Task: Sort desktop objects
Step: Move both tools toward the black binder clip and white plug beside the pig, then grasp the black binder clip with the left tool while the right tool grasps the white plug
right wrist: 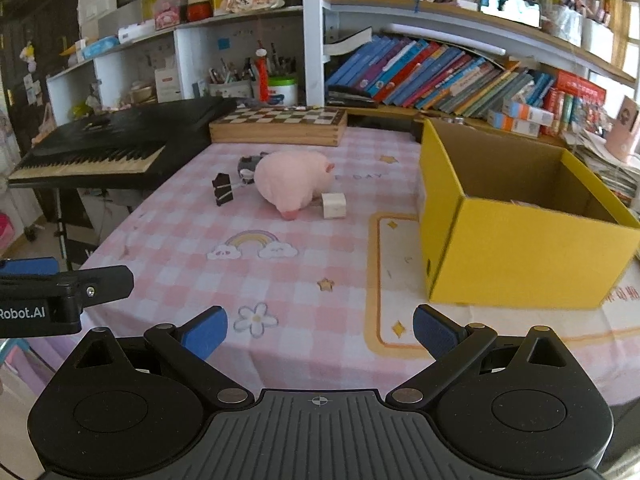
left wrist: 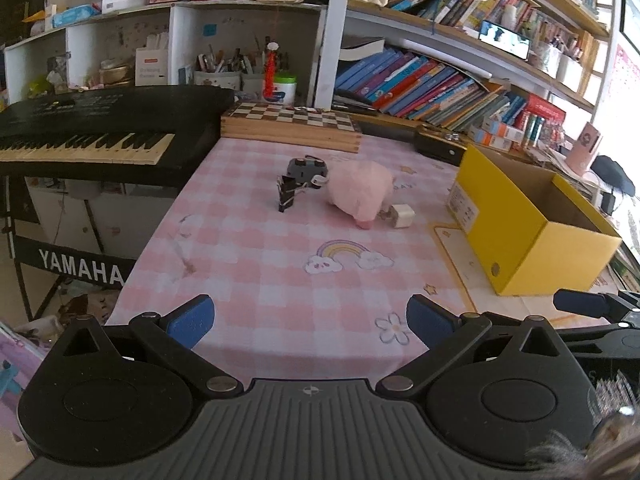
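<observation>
Writing: YAMAHA on the keyboard stand (left wrist: 80,270), "Robot.AI" on left claw (right wrist: 320,330)
Claws: left claw (left wrist: 310,320) and right claw both wide open, empty, hovering at desk (left wrist: 280,300) edge
Stuff: pink plush (right wrist: 294,180), white charger cube (right wrist: 334,205), black binder clip (right wrist: 222,189) mid-desk, left of yellow box (right wrist: 520,256)

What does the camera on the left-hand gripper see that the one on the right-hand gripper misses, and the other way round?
Only the left wrist view shows the YAMAHA lettering on the keyboard stand, and the grey gadget almost whole.

Only the right wrist view shows deep inside the yellow box, and the Robot.AI label on the other tool.

Both show the pink plush toy, the black binder clip, the white charger cube, the chessboard box and an open gripper: left gripper, right gripper.
</observation>
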A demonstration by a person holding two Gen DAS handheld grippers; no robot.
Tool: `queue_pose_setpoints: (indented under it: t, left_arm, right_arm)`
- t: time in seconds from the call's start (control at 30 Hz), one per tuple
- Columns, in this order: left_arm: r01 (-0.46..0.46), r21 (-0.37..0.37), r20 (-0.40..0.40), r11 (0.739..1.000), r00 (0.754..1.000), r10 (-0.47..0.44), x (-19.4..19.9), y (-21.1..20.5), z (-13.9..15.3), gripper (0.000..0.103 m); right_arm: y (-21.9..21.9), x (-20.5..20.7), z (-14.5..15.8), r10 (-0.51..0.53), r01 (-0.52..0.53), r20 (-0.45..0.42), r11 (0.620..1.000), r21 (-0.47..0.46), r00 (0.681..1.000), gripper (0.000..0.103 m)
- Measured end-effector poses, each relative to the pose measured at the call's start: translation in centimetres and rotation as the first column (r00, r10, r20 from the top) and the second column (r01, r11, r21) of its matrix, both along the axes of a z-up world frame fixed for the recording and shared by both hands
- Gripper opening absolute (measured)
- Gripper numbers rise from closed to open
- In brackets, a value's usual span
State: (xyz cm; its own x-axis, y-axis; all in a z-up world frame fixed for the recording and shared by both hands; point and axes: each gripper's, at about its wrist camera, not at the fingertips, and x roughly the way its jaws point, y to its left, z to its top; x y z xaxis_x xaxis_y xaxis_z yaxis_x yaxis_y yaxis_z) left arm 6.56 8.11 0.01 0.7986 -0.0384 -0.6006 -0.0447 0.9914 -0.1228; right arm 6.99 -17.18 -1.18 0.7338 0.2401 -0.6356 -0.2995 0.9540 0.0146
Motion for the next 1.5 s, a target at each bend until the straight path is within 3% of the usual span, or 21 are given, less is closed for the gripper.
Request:
queue_pose_setpoints:
  t: [0.67, 1.23, 1.33, 1.5]
  left_arm:
    - [-0.036, 0.004, -0.024, 0.999, 0.999, 0.036, 9.8, 0.1, 0.2, 0.103]
    - [-0.059, 0.022, -0.032, 0.998, 0.998, 0.060, 14.4, -0.3, 0.0, 0.103]
    - [-0.057, 0.029, -0.025, 0.998, 0.998, 0.058, 15.5, -0.3, 0.0, 0.103]
    - [-0.075, 0.024, -0.030, 0.997, 0.997, 0.075, 17.8, 0.6, -0.8, 0.101]
  right_arm:
    - [1.6, 10.8, -0.6, 0.077, -0.076, -0.045, 0.997, 0.025, 0.996, 0.101]
    - [2.1, 14.9, -2.0, 0.114, -0.115, -0.076, 0.993, -0.011, 0.991, 0.100]
    - [2.4, 15.4, -2.4, 0.119, -0.120, -0.050, 0.993, -0.023, 0.992, 0.098]
    - [2.8, 16.9, -3.2, 0.118, -0.118, -0.072, 0.993, -0.005, 0.990, 0.084]
